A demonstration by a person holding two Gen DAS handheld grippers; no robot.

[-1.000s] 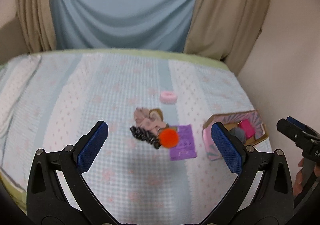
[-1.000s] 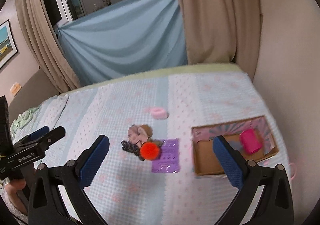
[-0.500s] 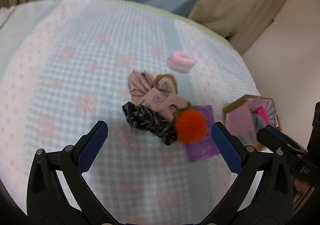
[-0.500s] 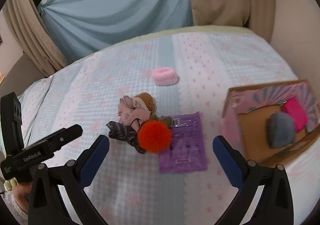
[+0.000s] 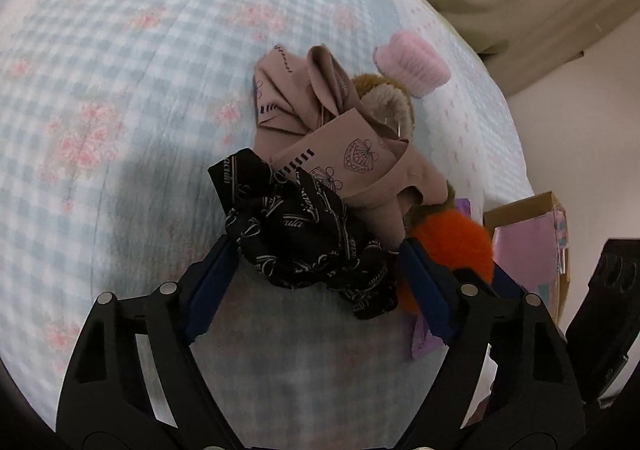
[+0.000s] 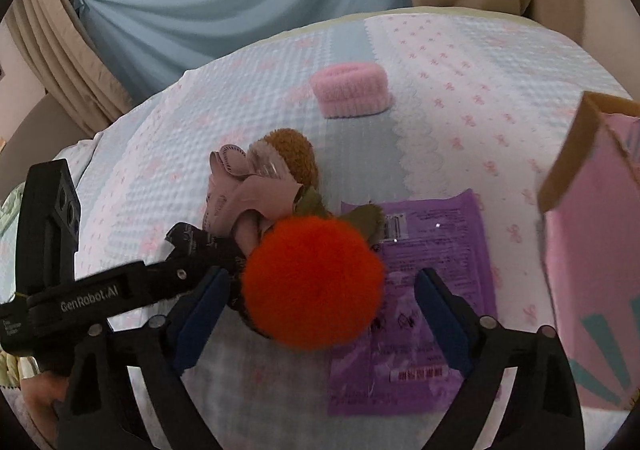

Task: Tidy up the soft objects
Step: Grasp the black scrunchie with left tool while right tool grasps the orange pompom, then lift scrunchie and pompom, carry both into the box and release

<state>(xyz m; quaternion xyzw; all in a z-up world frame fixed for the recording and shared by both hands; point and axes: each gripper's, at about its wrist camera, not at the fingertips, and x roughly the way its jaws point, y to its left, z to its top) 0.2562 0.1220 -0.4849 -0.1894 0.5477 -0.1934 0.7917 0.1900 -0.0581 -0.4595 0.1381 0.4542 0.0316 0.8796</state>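
Just ahead of both your grippers, on the checked bedspread [image 5: 120, 98], the soft things lie heaped together, with the cardboard box [image 6: 592, 242] off to the right of the right gripper [image 6: 320, 300]. Largest in the heap is the beige printed cloth [image 5: 344, 154], beyond the left gripper's [image 5: 316, 282] fingertips; it is limp and light and will drape, so you would do best to pinch a bunched fold, not a flat edge. The orange pom-pom [image 6: 314, 282] sits between the right gripper's jaws, which have just been closing yet stand apart, pads clear of the fur on both sides; it looks light and springy, so take it across the middle and expect it to squash before it holds. The black patterned scrunchie [image 5: 304, 242] lies between the left gripper's jaws, which have likewise just been closing; the left pad is at its edge, but I judge no firm grip yet. It is gathered fabric that compresses easily and may drag its neighbours along, since the cloth overlaps it. The purple packet [image 6: 420, 290] under the pom-pom looks flat and slick, poor to pinch from above. Farther ahead, well apart, the pink knitted band [image 6: 352, 92] looks plump and easy to grip.
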